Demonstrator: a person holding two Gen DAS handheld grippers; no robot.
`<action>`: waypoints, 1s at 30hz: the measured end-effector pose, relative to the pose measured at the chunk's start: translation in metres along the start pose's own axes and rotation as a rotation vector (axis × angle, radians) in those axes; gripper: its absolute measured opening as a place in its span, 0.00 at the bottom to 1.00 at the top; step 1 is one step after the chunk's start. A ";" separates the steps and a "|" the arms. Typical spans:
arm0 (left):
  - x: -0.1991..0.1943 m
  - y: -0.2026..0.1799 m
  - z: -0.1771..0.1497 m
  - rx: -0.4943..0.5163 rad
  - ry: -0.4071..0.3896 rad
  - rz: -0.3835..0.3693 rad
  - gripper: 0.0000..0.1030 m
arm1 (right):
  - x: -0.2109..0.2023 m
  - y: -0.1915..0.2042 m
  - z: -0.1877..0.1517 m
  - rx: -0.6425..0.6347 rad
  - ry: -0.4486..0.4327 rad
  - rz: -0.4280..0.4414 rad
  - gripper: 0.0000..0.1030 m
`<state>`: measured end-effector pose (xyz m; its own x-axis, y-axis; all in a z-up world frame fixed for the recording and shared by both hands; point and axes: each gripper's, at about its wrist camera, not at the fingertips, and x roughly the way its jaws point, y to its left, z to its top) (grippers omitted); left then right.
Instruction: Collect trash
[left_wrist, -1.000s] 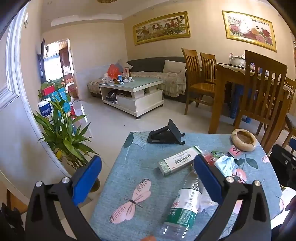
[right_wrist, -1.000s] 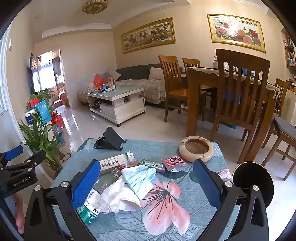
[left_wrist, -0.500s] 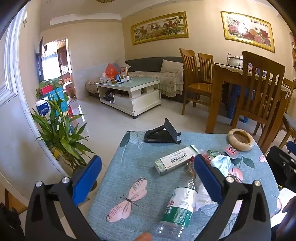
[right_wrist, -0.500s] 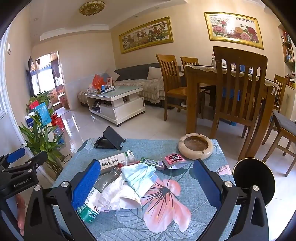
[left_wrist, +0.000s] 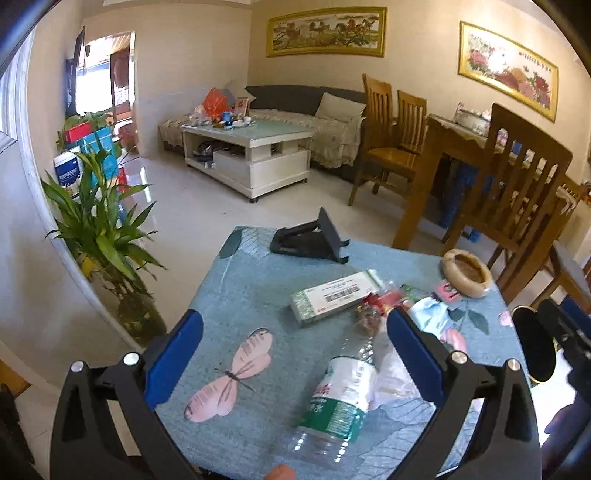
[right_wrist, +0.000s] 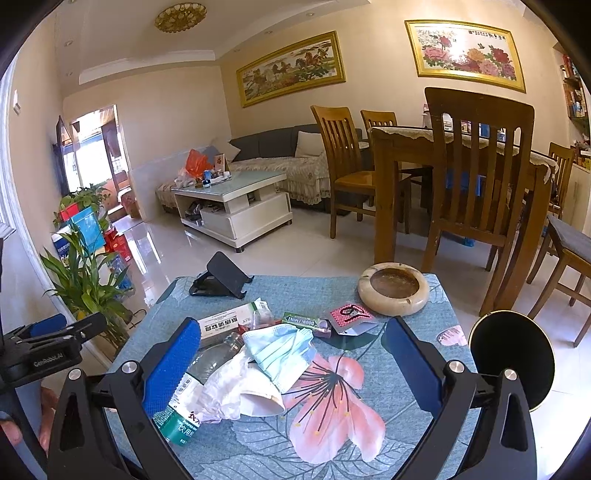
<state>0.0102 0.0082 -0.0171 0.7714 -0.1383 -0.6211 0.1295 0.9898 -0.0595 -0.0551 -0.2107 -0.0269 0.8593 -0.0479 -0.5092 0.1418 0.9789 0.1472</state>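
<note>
Left hand-held gripper (left_wrist: 294, 345) spread wide, holding nothing, over the near edge of the table (left_wrist: 236, 295). Right hand-held gripper (right_wrist: 293, 356) likewise spread and empty. Trash heaped mid-table: plastic bottle (left_wrist: 338, 393) lying on its side, crumpled white paper (right_wrist: 236, 387) against it, blue face mask (right_wrist: 280, 350) on top. Just behind: medicine box (left_wrist: 336, 293), green gum pack (right_wrist: 304, 319), small red packet (right_wrist: 349, 314). Farther back: ashtray (right_wrist: 393, 288), black phone stand (left_wrist: 314, 238).

On the table (right_wrist: 417, 373), the bottle (right_wrist: 207, 376) lies at near left; tissue (right_wrist: 236, 387) and mask (right_wrist: 280, 354) lie right of it. The box (right_wrist: 229, 323) lies behind, the phone stand (right_wrist: 221, 278) at far left, and the ashtray (right_wrist: 393, 288) at far right.
</note>
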 end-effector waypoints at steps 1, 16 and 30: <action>-0.002 -0.001 0.000 0.004 -0.014 -0.002 0.97 | 0.000 0.001 0.000 -0.002 -0.001 0.003 0.97; -0.037 -0.008 0.005 -0.018 -0.246 -0.032 0.97 | -0.006 -0.002 0.003 0.005 -0.039 0.011 0.97; -0.034 -0.018 0.004 0.115 -0.229 0.120 0.97 | -0.009 0.006 0.002 -0.028 -0.068 -0.011 0.97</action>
<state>-0.0161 -0.0054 0.0085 0.9044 -0.0371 -0.4251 0.0880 0.9910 0.1007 -0.0606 -0.2048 -0.0198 0.8891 -0.0707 -0.4522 0.1379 0.9835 0.1174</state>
